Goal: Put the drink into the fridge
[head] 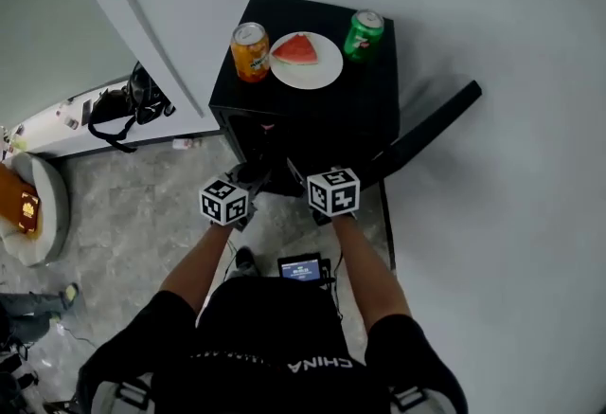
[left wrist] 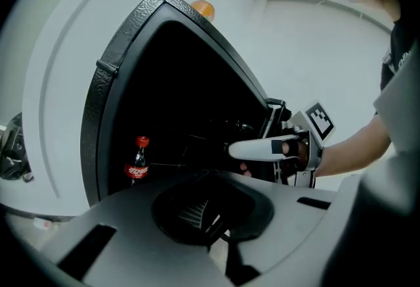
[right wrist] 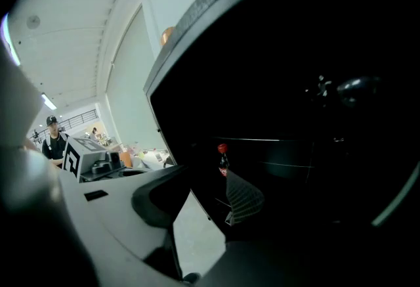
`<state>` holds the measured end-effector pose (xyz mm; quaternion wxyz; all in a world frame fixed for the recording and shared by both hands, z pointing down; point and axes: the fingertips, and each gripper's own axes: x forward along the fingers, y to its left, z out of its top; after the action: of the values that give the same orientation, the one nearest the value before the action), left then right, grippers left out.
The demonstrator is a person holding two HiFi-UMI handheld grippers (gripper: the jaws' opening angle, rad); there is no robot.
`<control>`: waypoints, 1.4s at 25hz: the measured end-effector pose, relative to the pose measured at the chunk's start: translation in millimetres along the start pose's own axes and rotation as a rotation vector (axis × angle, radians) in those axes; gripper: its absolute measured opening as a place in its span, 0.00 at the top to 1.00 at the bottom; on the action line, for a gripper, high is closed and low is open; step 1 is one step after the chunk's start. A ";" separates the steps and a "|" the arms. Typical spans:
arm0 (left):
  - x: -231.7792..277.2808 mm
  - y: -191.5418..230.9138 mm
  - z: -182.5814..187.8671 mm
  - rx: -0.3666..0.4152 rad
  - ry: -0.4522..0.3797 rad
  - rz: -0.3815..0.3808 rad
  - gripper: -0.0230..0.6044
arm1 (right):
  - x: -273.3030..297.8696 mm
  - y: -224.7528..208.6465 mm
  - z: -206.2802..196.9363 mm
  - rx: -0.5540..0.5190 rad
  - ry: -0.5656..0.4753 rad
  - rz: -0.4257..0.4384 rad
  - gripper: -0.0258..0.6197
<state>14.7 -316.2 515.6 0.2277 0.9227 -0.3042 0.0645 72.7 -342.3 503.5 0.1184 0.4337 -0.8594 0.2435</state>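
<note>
Black fridge (head: 377,95) stands with its door (head: 431,126) swung open to the right. Both claws are held low at the open front.

Left claw (left wrist: 207,223): jaws closed or all but closed, with only a thin slit between the ribbed pads. Nothing is held and nothing is touched.

Right claw (right wrist: 216,213): jaws a little apart in a narrow wedge, with pale floor showing through the gap. It is empty. In the left gripper view its white finger (left wrist: 259,149) reaches in at the fridge opening; contact with the fridge is unclear.

Cola bottle (left wrist: 136,162) with a red cap stands upright inside the dark fridge, low on the left of the cavity. It is ahead of both claws and apart from them, between no jaws. In the right gripper view the bottle (right wrist: 223,159) shows just past the ribbed pad tip, deeper in.

On the fridge top are an orange can (head: 251,50) at the left and a white plate (head: 325,73) with a watermelon slice (head: 295,49) in the middle. A green can (head: 364,33) is at the right, all well away from the claws.
</note>
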 end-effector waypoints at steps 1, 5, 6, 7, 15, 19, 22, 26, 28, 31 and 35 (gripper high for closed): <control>-3.0 -2.3 1.0 -0.013 0.001 0.001 0.94 | -10.2 1.4 2.3 -0.004 -0.008 -0.015 0.73; -8.4 -6.0 3.8 -0.027 0.000 -0.006 0.94 | -37.1 -0.2 6.2 0.003 -0.038 -0.048 0.85; -8.6 -6.8 4.2 -0.022 0.001 -0.011 0.94 | -40.4 -0.5 4.7 0.003 -0.039 -0.053 0.87; -8.1 -8.0 5.2 -0.018 0.000 -0.017 0.94 | -42.9 -1.0 2.5 0.004 -0.038 -0.058 0.88; -5.8 -26.1 17.1 0.029 -0.015 -0.021 0.94 | -52.9 4.5 -4.5 0.011 -0.042 -0.043 0.93; -7.3 -34.7 8.6 0.044 0.018 0.013 0.94 | -67.4 6.4 -12.3 -0.008 -0.028 -0.025 0.94; -5.7 -46.5 2.6 0.039 0.028 0.029 0.94 | -81.2 4.7 -19.3 -0.038 -0.009 -0.012 0.94; -6.0 -64.5 -17.2 0.016 0.041 0.059 0.94 | -96.7 -1.9 -34.6 -0.049 0.018 0.010 0.94; -10.0 -73.4 -30.2 -0.001 0.049 0.071 0.94 | -102.6 -4.4 -45.5 -0.043 0.035 0.018 0.93; -21.5 -85.1 -50.7 -0.009 0.072 0.079 0.94 | -113.8 -2.6 -62.9 -0.029 0.049 0.015 0.94; -47.4 -95.6 -69.0 -0.016 0.091 0.076 0.94 | -134.5 10.3 -84.7 -0.011 0.048 -0.017 0.94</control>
<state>34.3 -191.3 528.2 0.2459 0.9048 -0.3289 0.1126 143.9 -200.4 516.7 0.1432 0.4343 -0.8540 0.2480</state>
